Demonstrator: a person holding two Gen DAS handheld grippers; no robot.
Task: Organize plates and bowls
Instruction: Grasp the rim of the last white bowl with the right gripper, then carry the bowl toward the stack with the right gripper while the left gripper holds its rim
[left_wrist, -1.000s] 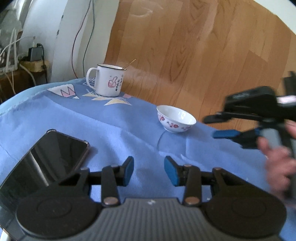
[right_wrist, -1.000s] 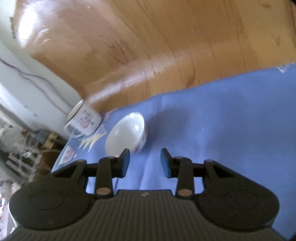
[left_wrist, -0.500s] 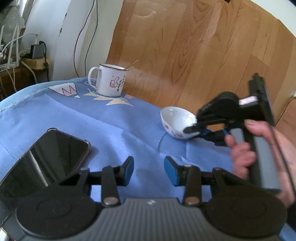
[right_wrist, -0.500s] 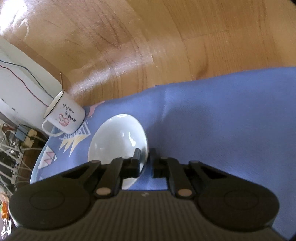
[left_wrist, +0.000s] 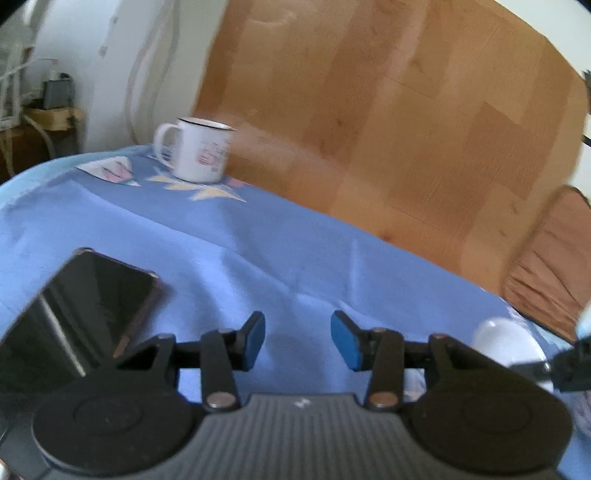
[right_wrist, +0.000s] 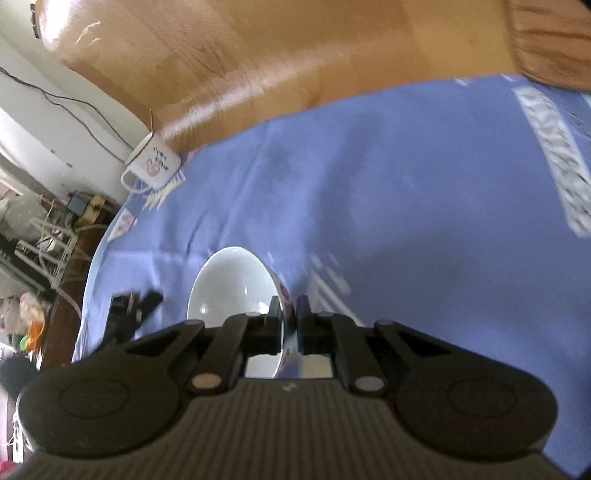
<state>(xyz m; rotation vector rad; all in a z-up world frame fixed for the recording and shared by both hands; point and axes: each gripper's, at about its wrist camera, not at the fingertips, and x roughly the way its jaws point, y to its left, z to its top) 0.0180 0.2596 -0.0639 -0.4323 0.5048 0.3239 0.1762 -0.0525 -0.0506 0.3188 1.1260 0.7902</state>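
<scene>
Porcelain bowl (right_wrist: 236, 284) had left its spot near the enamel mug (left_wrist: 197, 153); right gripper (right_wrist: 290, 319) jaws clenched its rim, carrying it across the blue-clothed counter (left_wrist: 240, 254), while left gripper (left_wrist: 297, 339) jaws gaped empty

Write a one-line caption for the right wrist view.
Right gripper clamps the rim of a white ceramic bowl above the blue tablecloth.

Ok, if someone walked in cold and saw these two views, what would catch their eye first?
Probably the white bowl, pinched by its rim in the right gripper over the blue cloth. Next, the white enamel mug at the cloth's far edge, with wooden floor behind it. Then the dark phone lying left of the left gripper, whose blue pads stand apart with nothing between them.
</scene>
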